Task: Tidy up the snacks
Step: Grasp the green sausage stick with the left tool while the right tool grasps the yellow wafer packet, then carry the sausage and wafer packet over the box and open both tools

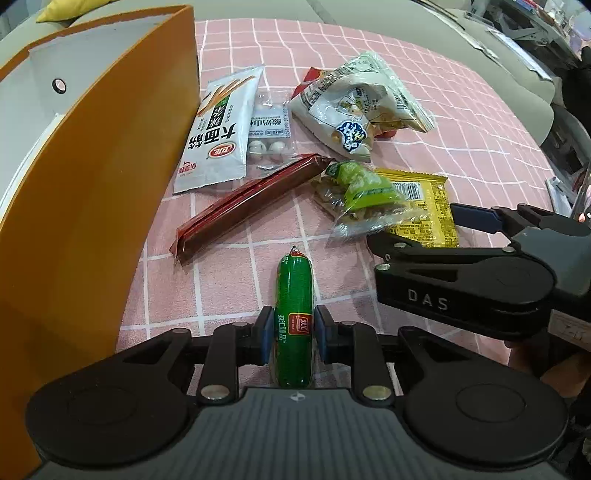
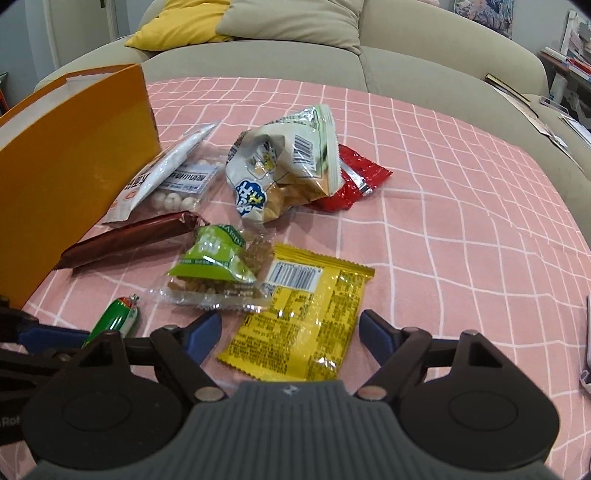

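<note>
Green sausage (image 1: 294, 314) clamped in left gripper (image 1: 293, 332).

This is a living room in somebody's home. A wide beige upholstered sofa (image 2: 424, 48) curves round the far side of the table, with a soft yellow cushion (image 2: 177, 27) and a beige pillow (image 2: 295, 22) propped against its back. The table in front of it is covered by a pink cloth with a white grid pattern (image 2: 461, 221), the sort spread for everyday use. Off to the right, books and papers are stacked on a cluttered shelf (image 2: 576, 48), and more loose papers (image 2: 517, 98) lie along the sofa's arm. An orange cardboard box with a white inside (image 1: 92, 184) stands at the table's left edge.
</note>
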The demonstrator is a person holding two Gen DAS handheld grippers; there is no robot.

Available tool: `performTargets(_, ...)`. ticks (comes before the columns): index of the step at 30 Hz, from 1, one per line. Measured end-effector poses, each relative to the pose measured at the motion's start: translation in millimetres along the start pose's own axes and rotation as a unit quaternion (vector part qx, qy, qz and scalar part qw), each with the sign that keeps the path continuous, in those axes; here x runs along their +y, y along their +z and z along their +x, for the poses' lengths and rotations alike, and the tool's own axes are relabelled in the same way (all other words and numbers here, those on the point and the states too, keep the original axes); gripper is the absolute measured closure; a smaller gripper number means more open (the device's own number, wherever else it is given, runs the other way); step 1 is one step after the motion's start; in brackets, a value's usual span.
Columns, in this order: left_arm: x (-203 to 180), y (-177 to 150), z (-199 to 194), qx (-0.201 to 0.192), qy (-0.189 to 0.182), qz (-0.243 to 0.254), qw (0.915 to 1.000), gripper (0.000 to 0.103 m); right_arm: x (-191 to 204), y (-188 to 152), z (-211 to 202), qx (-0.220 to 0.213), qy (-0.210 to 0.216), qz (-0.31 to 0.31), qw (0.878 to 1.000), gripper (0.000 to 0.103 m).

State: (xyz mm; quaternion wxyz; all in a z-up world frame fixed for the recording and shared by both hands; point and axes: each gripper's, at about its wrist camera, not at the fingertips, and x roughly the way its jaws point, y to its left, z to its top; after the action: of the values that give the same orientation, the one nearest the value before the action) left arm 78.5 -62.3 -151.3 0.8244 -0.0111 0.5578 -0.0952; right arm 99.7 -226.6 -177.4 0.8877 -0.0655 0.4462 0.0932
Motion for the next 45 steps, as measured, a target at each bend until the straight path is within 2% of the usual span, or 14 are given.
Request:
performTargets(6, -4.8, 0.7, 1.7, 0.003, 0.013, 0.006, 0.9999, 0.074, 4.7, 1.0, 2.7, 0.007, -0.005, -0.011, 1.000, 0.031)
performTargets(11, -8.2, 0.5, 2.3, 0.004, 0.020, 0.012, 0.9997, 0.074, 0.4, 1.5, -2.2, 0.020, -0.008, -0.007, 1.000, 0.047)
performTargets(19, -9.3, -1.3, 2.4, -0.002, 0.022, 0.009, 0.9997, 0.078, 0.9, -9.1, -15.4, 0.049, -0.016, -0.014, 0.999, 0.049)
performTargets(24, -8.8, -5.2, -1.1, -0.005, 0.019, 0.005, 0.9998, 0.078, 4.3, -20.5, -29.2, 0.047, -0.051, -0.046, 0.997, 0.049)
performTargets(33, -10.1, -10.0, -24.2, -0.026, -0.001, -0.002, 0.9997, 0.079, -4.6, -29.2, -62.3, 0.040, -0.012, -0.005, 0.999, 0.049)
performTargets(45, -0.1, -13.3, -82.5, -0.080, -0.016, -0.034, 0.9961, 0.079, 27.3, -22.6, -112.5, -0.015, 0.025, -0.017, 0.999, 0.049)
